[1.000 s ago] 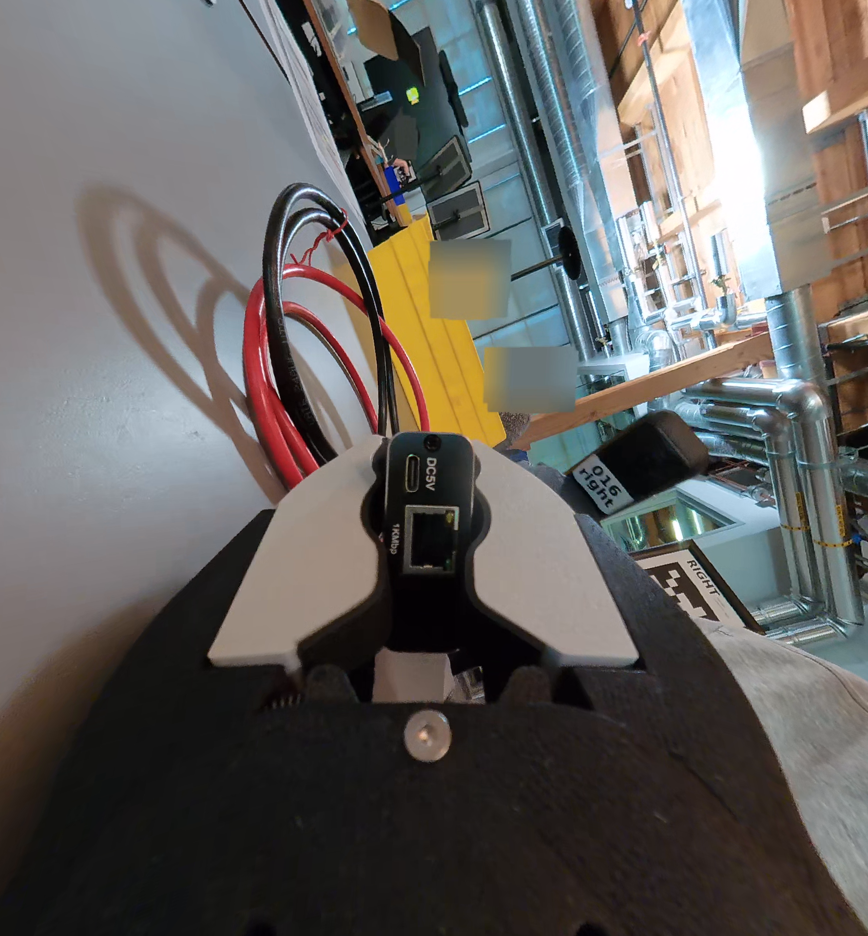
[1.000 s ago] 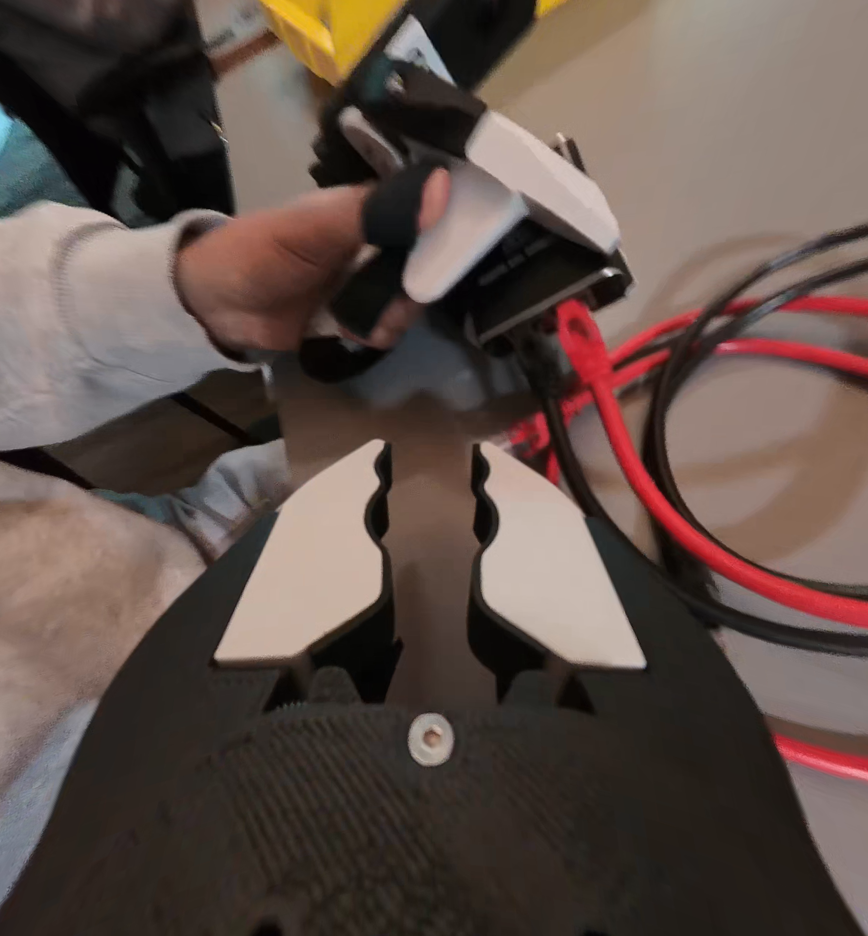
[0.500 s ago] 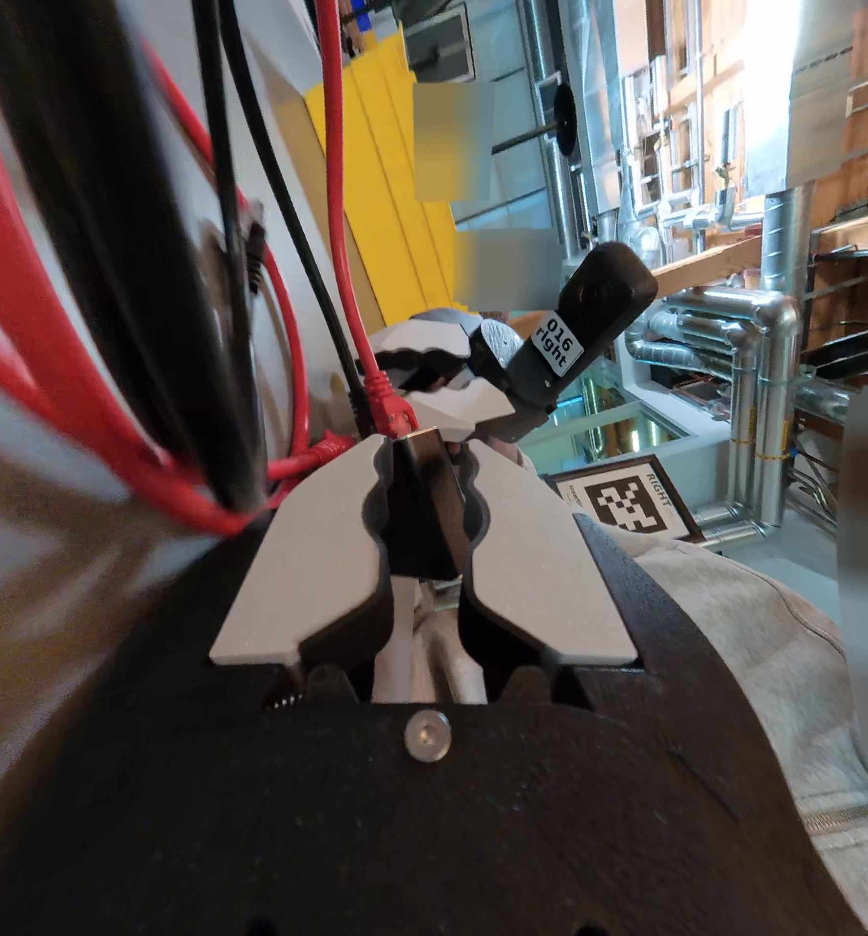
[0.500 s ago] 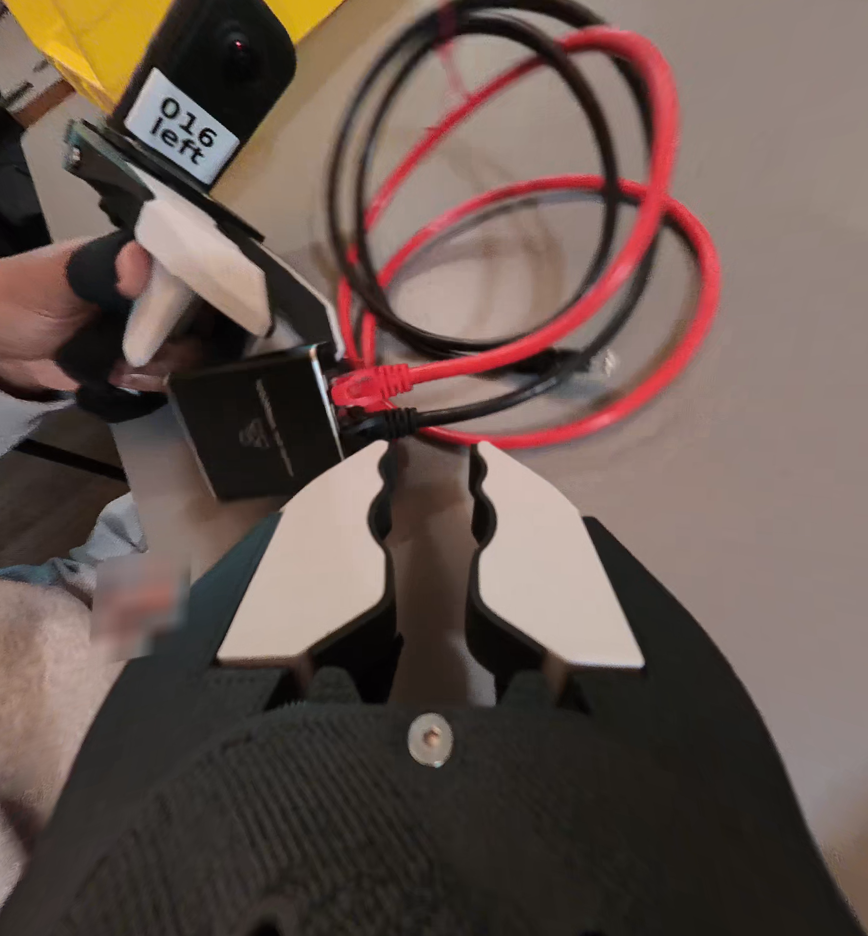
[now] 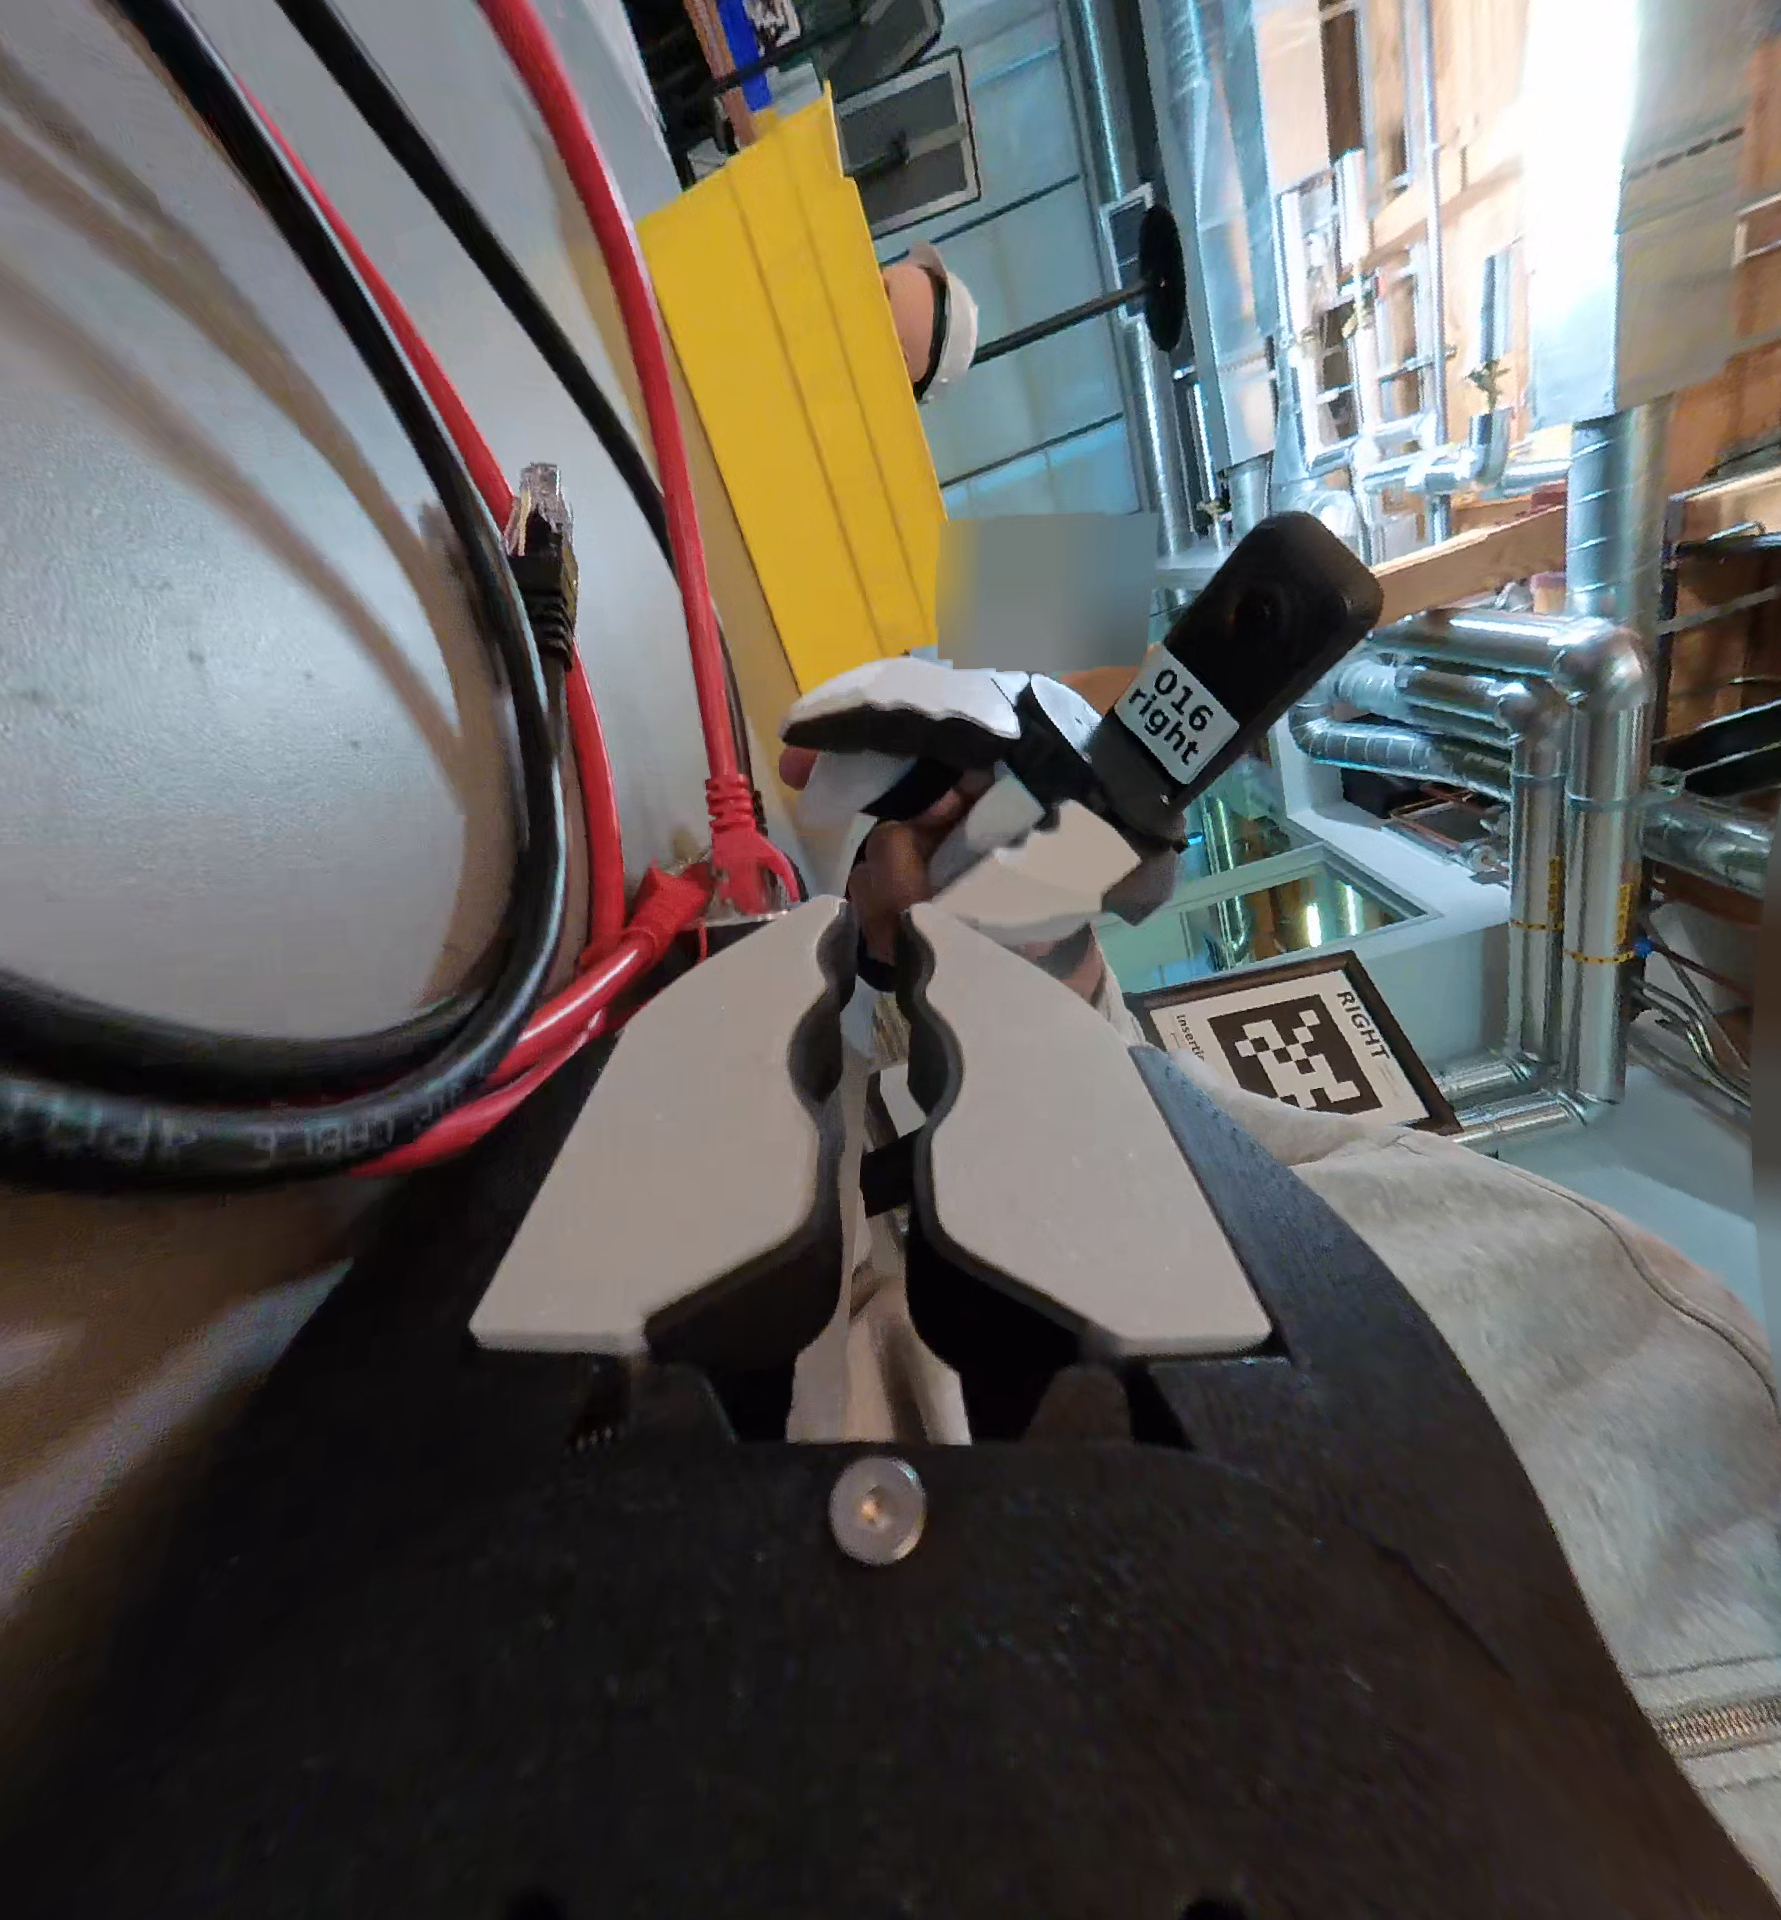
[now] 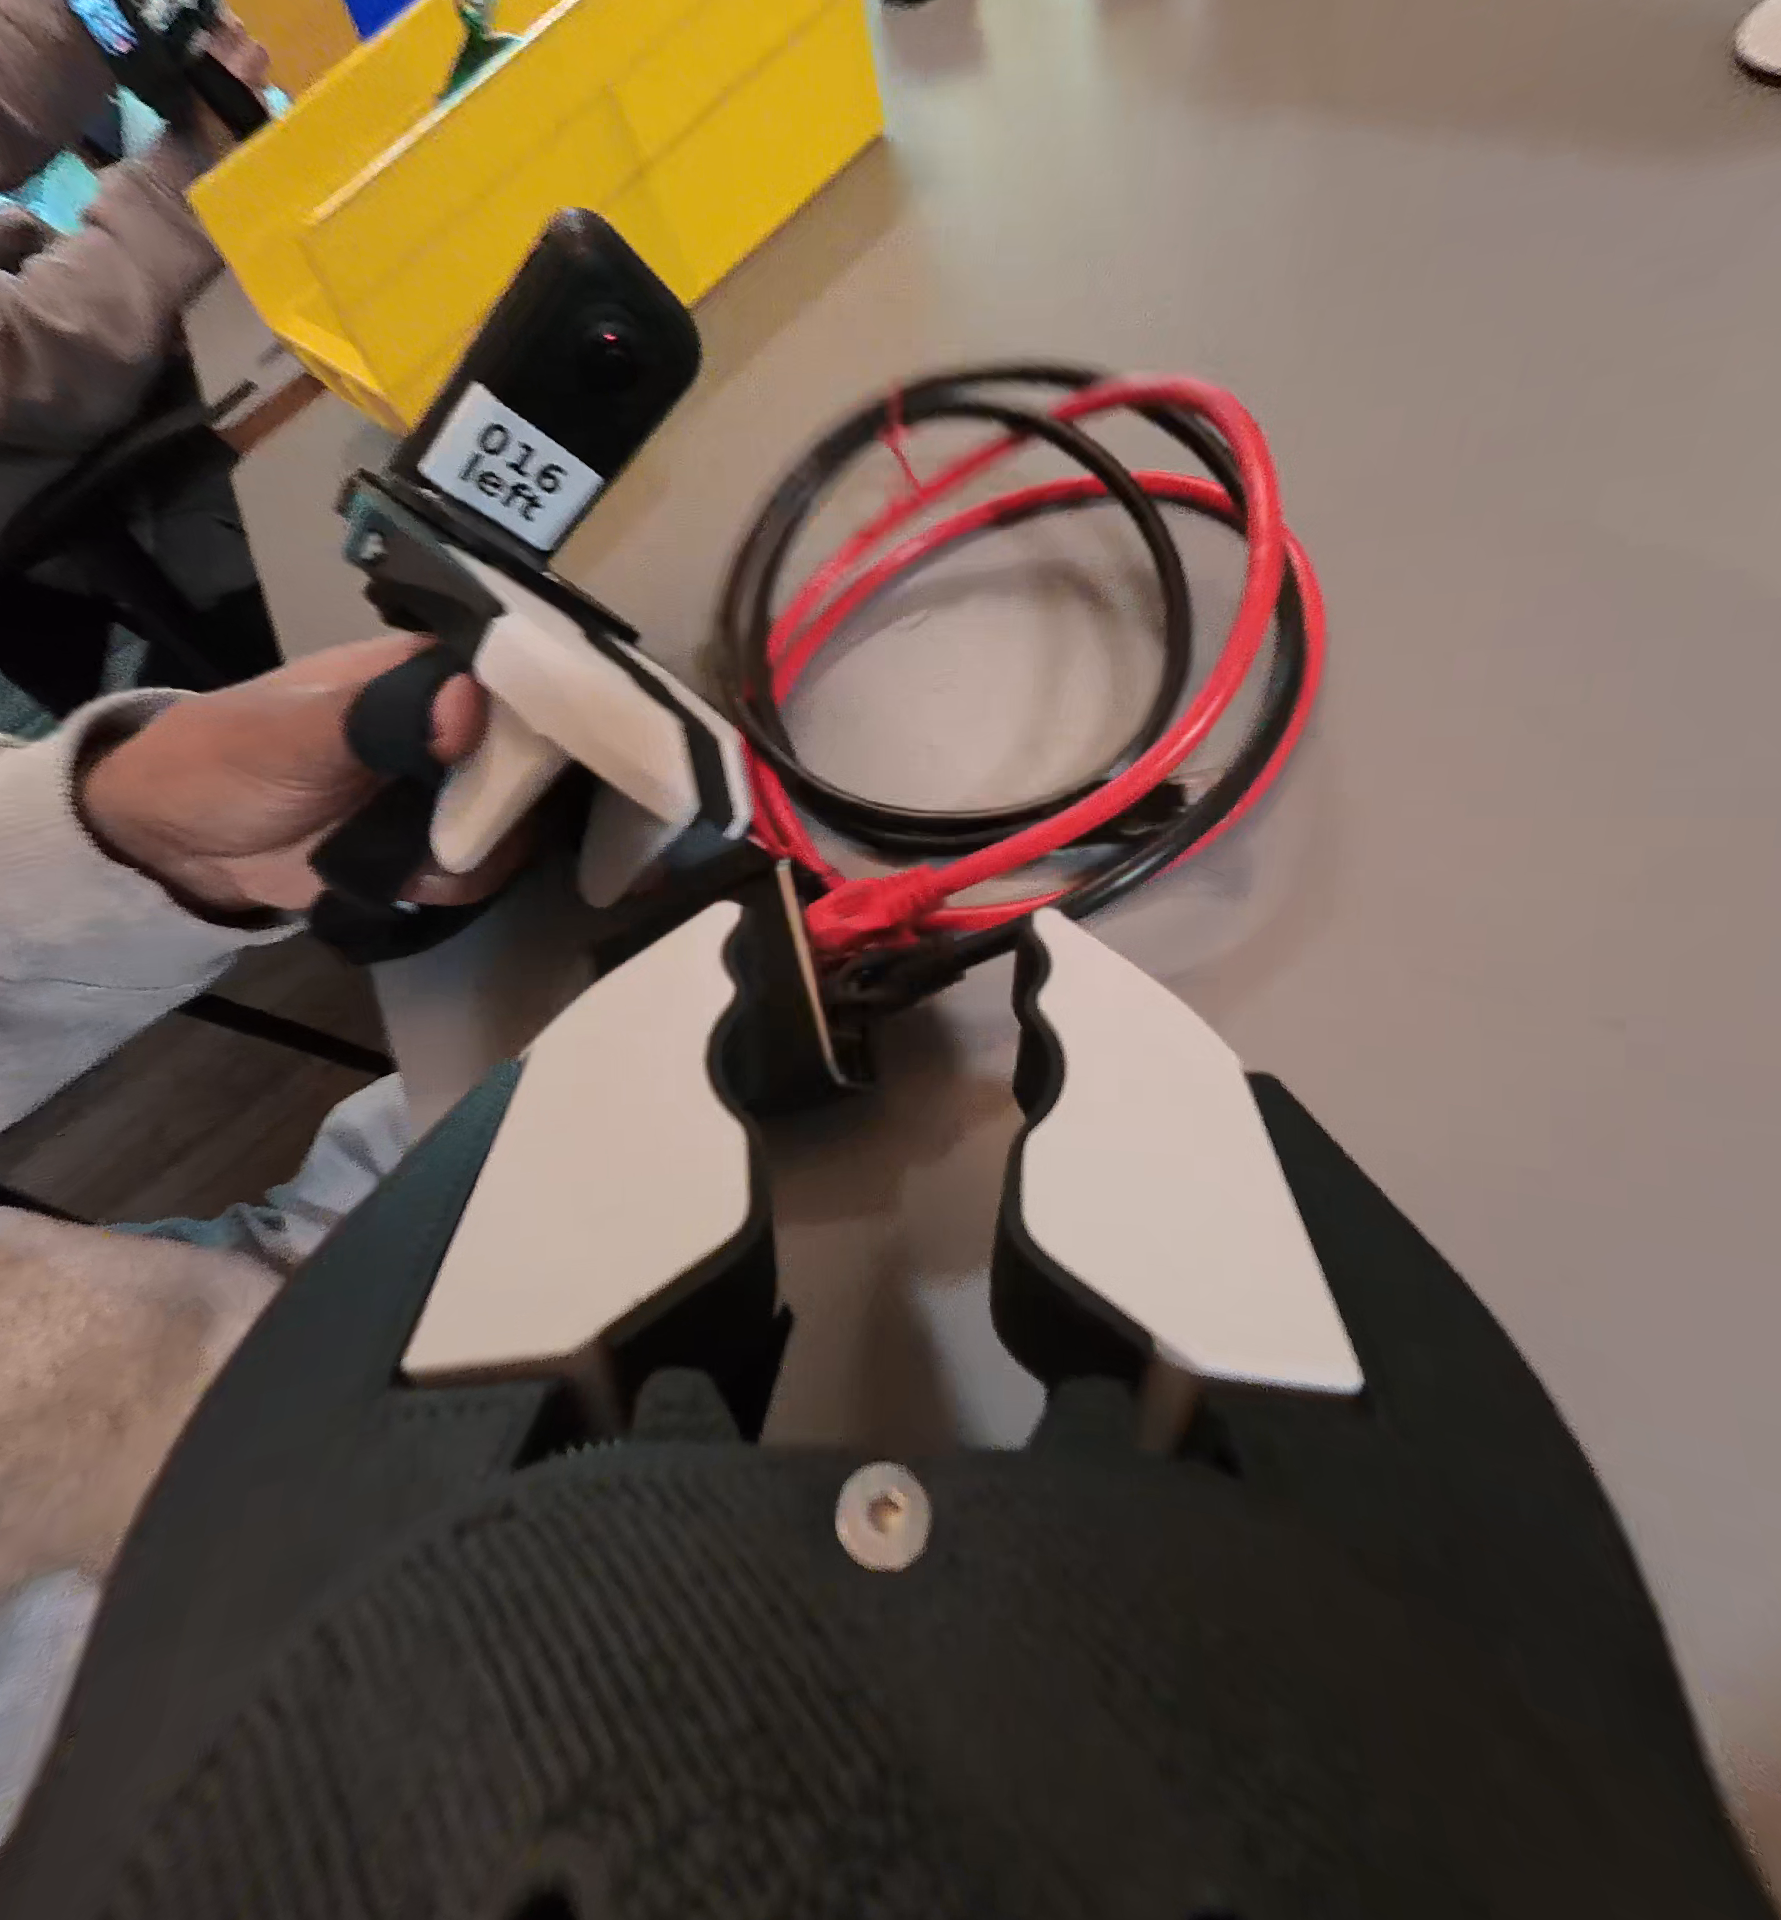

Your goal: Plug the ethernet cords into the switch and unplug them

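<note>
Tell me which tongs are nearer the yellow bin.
Left. The left tongs lie between the yellow bin and the right tongs, tips at the switch. The right tongs are open on the switch's near side, farther from the bin.

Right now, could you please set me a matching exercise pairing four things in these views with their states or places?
Things:
1. red cord
2. black cord's loose plug
3. right gripper
4. yellow bin

States or places:
A. fingers open
B. far side of the table
C. lying free, unplugged
D. plugged into the switch

Pairs: 1-D; 2-C; 3-A; 4-B
</note>
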Motion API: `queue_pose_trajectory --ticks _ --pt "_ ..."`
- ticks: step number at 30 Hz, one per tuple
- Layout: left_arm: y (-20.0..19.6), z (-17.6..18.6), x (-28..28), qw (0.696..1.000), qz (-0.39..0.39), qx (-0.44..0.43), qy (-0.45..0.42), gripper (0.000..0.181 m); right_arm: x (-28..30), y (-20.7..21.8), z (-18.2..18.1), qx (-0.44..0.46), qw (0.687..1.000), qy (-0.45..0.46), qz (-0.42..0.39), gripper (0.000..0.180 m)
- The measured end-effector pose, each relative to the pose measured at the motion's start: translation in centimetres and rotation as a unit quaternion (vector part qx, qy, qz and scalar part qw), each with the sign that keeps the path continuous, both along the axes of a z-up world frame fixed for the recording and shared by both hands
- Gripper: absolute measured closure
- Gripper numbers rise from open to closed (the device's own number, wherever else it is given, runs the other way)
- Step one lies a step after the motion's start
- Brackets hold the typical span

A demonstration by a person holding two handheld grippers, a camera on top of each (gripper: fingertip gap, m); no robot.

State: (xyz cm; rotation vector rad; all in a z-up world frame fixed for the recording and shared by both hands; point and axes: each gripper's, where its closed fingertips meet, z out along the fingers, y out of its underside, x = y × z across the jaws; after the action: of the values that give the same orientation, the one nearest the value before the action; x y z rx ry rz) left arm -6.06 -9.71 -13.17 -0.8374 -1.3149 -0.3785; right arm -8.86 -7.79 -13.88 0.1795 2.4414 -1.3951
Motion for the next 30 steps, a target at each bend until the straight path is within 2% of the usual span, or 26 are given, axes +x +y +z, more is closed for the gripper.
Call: queue_pose_trajectory --ticks 3,8,12,17,19,26,30 --pt "0.0 0.1 0.0 1.0 0.001 -0.002 0.002 0.174 1.6 0.0 -0.2 0.015 0.999 0.011 0.026 0.129" --pt "-0.2 0.4 0.1 1.0 0.012 -0.018 0.022 0.169 2.4 0.2 -0.8 0.038 0.995 0.086 0.041 0.123" --pt "-0.6 -0.1 0.3 0.996 0.016 -0.087 0.021 0.167 2.5 0.9 -0.7 0.043 0.991 0.119 0.036 0.121" --pt "-0.6 -0.9 0.8 0.985 -0.002 -0.172 0.006 0.172 3.9 2.1 -1.4 0.053 0.995 0.079 0.038 0.121" --pt "-0.2 -0.9 1.2 0.984 -0.022 -0.174 0.004 0.181 4.2 2.5 -1.6 0.056 0.996 0.065 0.039 0.121" --pt "1.0 -1.8 1.8 0.979 -0.067 -0.19 -0.015 0.181 5.7 2.9 -2.9 0.091 0.994 -0.006 0.056 0.124" --pt "2.5 -1.5 2.1 0.983 -0.093 -0.156 -0.011 0.181 5.7 2.6 -3.0 0.085 0.995 -0.013 0.055 0.121"
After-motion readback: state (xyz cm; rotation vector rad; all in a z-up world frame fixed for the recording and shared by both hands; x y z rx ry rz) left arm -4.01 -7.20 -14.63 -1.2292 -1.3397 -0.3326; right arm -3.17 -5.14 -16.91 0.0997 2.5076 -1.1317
